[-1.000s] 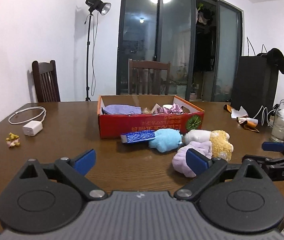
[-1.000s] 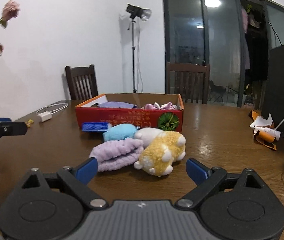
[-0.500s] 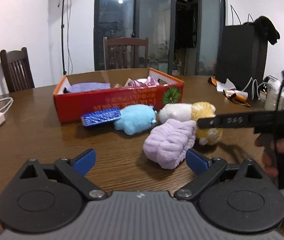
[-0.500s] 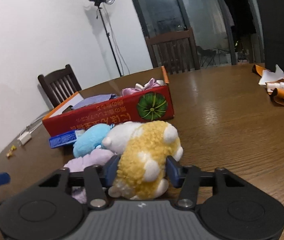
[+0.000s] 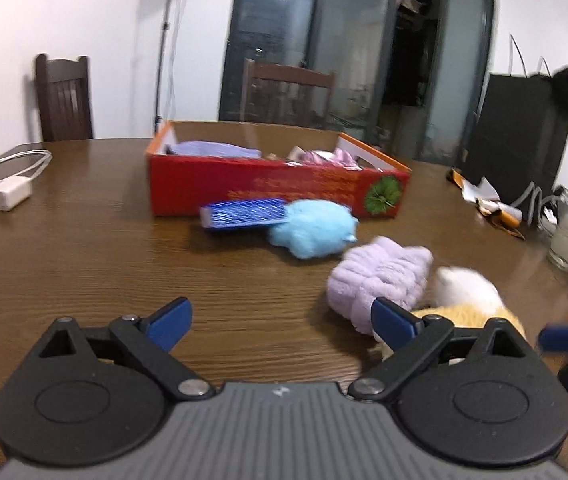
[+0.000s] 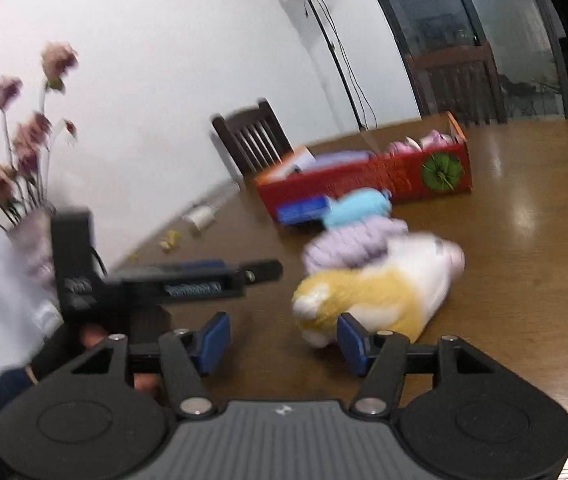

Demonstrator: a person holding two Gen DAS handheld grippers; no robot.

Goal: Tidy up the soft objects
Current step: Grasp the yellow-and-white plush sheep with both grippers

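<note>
Red box (image 5: 276, 190); three plush toys (image 5: 380, 280) outside.

Fluffy yellow-and-white plush toy (image 6: 380, 296) pulled away from red cardboard box (image 6: 364, 184), now nearer than lilac fuzzy cloth roll (image 6: 348, 240). Right gripper (image 6: 282, 338) jaws, clamped on plush half second ago, opening, plush beyond tips.

plush toys (image 5: 380, 280): 3 | red box (image 5: 244, 190): 1 | blue brush (image 5: 244, 214): 1 | chairs (image 5: 64, 98): 2 | charger (image 5: 10, 194): 1
</note>
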